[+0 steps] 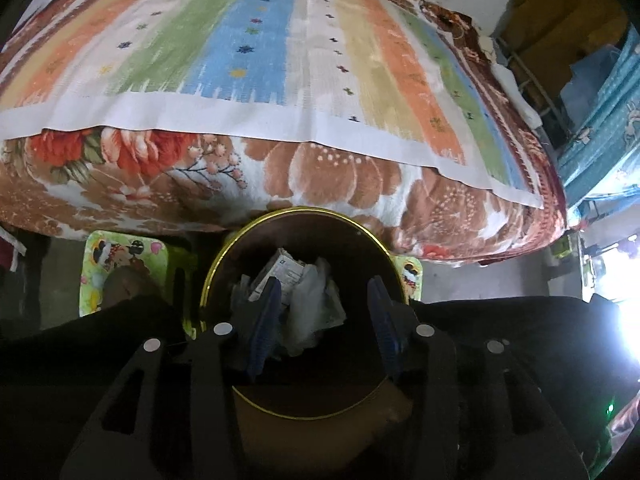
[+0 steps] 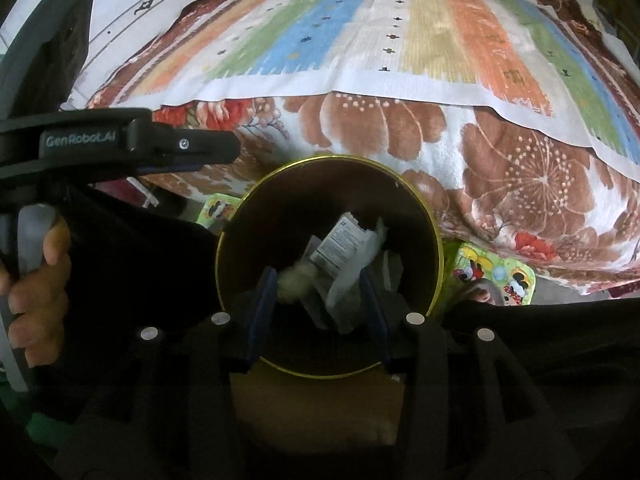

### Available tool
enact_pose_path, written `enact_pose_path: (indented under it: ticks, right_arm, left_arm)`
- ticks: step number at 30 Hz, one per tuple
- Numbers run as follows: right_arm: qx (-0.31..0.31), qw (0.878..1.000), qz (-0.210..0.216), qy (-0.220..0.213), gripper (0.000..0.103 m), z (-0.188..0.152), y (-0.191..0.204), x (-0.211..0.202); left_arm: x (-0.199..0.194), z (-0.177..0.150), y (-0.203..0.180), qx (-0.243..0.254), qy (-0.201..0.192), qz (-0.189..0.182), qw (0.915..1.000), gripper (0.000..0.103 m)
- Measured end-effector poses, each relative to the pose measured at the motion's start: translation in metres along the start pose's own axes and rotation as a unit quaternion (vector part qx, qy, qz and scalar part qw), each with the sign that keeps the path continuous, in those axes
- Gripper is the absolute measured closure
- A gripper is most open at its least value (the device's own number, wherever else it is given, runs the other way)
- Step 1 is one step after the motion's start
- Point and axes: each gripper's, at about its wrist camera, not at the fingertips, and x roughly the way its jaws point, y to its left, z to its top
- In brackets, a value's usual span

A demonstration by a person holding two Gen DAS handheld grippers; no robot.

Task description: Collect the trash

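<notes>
A round dark bin with a gold rim (image 1: 208, 280) (image 2: 438, 248) stands on the floor right below both grippers. Inside lie a printed packet (image 1: 286, 270) (image 2: 340, 244) and crumpled white paper (image 1: 310, 312) (image 2: 348, 292). My left gripper (image 1: 324, 282) hangs open over the bin's mouth, and its blue pads touch nothing. My right gripper (image 2: 318, 274) is open too. A blurred pale fluffy wad (image 2: 294, 284) sits loose beside its left pad, over the bin. The right wrist view also shows the left gripper's body (image 2: 184, 146) from the side, held by a hand (image 2: 36, 280).
Behind the bin rises a bed with a striped cloth (image 1: 256, 40) (image 2: 360, 32) over a floral blanket (image 1: 320, 172) (image 2: 500, 160). A green cartoon-printed mat (image 1: 116, 256) (image 2: 496, 276) lies under the bin. Dark fabric (image 1: 500, 320) flanks the bin. Blue cloth and clutter (image 1: 592, 120) stand at right.
</notes>
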Motion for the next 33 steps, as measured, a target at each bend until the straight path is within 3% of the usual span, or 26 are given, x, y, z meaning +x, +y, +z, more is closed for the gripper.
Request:
enact_pose_path:
  ticks: [5, 7, 10, 14, 20, 24, 33]
  right_arm:
    - [0.003, 1.000, 0.013, -0.022, 0.061, 0.000, -0.002, -0.011]
    - [-0.009, 0.999, 0.010, -0.041, 0.054, -0.001, 0.001, -0.022]
    - [-0.013, 0.998, 0.006, -0.062, 0.053, -0.003, -0.002, -0.037]
    - [-0.015, 0.996, -0.008, -0.088, 0.041, -0.009, -0.008, -0.058]
    - [-0.019, 0.991, -0.023, -0.130, 0.018, -0.022, -0.015, -0.089]
    - [-0.018, 0.990, -0.027, -0.136, 0.009, -0.025, -0.018, -0.093]
    - [-0.023, 0.991, -0.011, -0.132, 0.009, -0.026, -0.015, -0.086]
  left_arm:
    - [-0.010, -0.002, -0.007, 0.023, -0.018, -0.003, 0.9996, 0.053]
    - [-0.019, -0.004, -0.007, 0.032, -0.025, -0.015, 0.9991, 0.053]
    - [-0.038, -0.016, -0.012, 0.068, -0.052, -0.015, 0.9962, 0.048]
    - [-0.060, -0.035, -0.017, 0.112, -0.079, -0.001, 0.9906, 0.032]
    - [-0.070, -0.058, -0.014, 0.124, -0.090, 0.002, 0.9881, 0.006]
    - [-0.068, -0.065, -0.010, 0.117, -0.098, 0.027, 0.9880, 0.006]
    - [-0.062, -0.064, -0.001, 0.098, -0.102, 0.035, 0.9894, 0.006]
